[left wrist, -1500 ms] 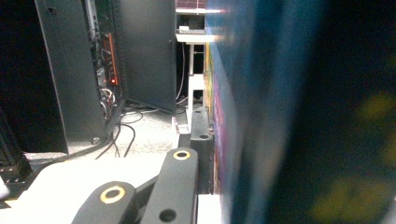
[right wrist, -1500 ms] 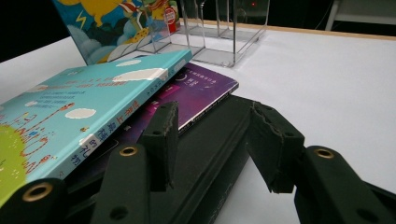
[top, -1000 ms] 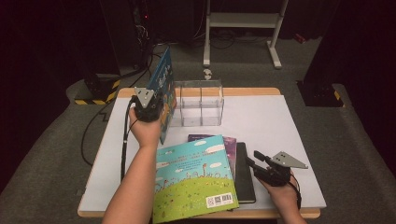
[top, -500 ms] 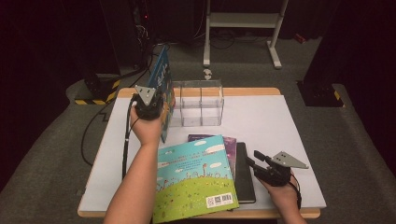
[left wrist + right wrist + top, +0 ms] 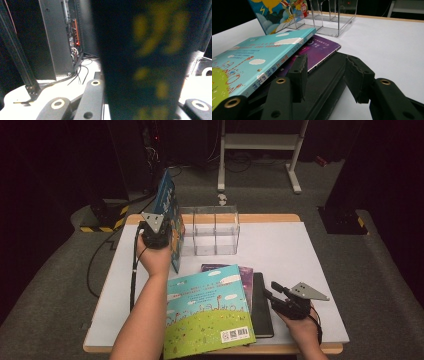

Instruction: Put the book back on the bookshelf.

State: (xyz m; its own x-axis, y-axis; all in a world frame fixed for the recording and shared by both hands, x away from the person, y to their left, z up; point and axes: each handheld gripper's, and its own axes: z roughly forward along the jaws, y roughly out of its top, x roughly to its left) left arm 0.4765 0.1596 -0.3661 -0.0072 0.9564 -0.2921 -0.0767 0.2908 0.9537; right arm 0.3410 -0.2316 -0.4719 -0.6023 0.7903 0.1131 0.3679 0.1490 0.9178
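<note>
A blue picture book (image 5: 167, 207) stands upright at the table's back left, against the left side of a clear acrylic organizer (image 5: 212, 232). My left gripper (image 5: 157, 232) is shut on its near edge. In the left gripper view the book (image 5: 150, 57) is a dark blur between the jaws. A teal and green book (image 5: 207, 312) lies on a purple book (image 5: 242, 270) and a black book (image 5: 262, 305) at the front. My right gripper (image 5: 271, 295) rests at the black book's right edge. In the right gripper view its jaws (image 5: 328, 72) stand open over the black book (image 5: 324, 82).
The white table (image 5: 280, 245) has bare room on its right half. Dark equipment racks and cables (image 5: 72, 40) stand beyond the back left corner. A white frame stand (image 5: 260, 150) is on the floor behind the table.
The upright blue book's top has leaned slightly to the left in the left gripper. The right gripper and the stack of books have kept still.
</note>
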